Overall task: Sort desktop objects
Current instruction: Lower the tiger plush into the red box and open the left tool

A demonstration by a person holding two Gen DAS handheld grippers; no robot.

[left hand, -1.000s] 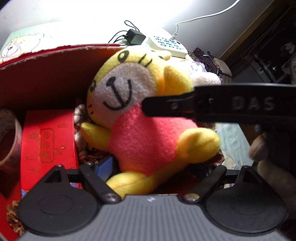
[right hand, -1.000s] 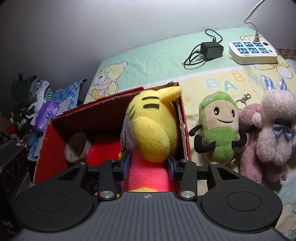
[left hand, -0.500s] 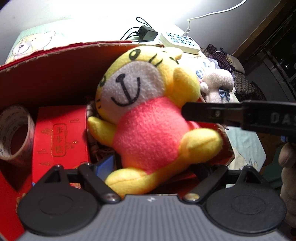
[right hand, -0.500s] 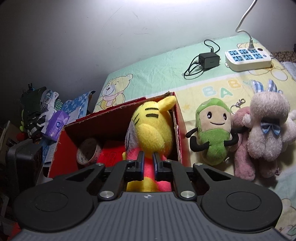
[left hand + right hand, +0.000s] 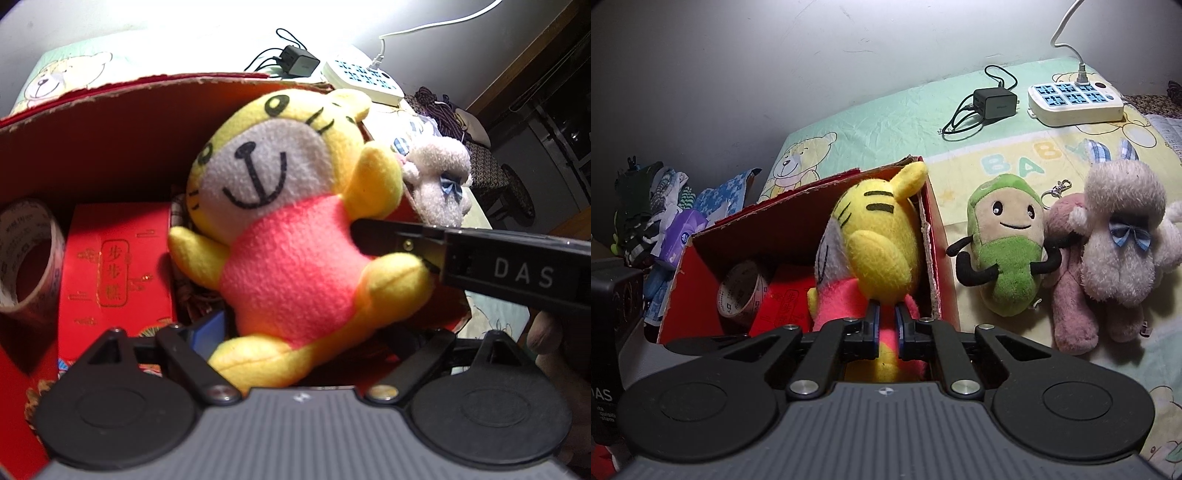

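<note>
A yellow tiger plush with a pink body sits inside the red cardboard box, leaning on its right wall; it also shows from the side in the right wrist view. My right gripper is nearly shut, its blue-padded fingers pinching the plush's pink body under its arm; its finger reaches in from the right in the left wrist view. My left gripper is open, its fingers spread either side of the plush's legs, holding nothing.
In the box lie a tape roll and a red packet. On the bear-print sheet right of the box lie a green plush, a pink plush and a white bunny. A charger and power strip lie beyond.
My right gripper went from wide open around the plush to almost shut. It pulled out to the right, then came back against the pink body. The left view shifted slightly.
</note>
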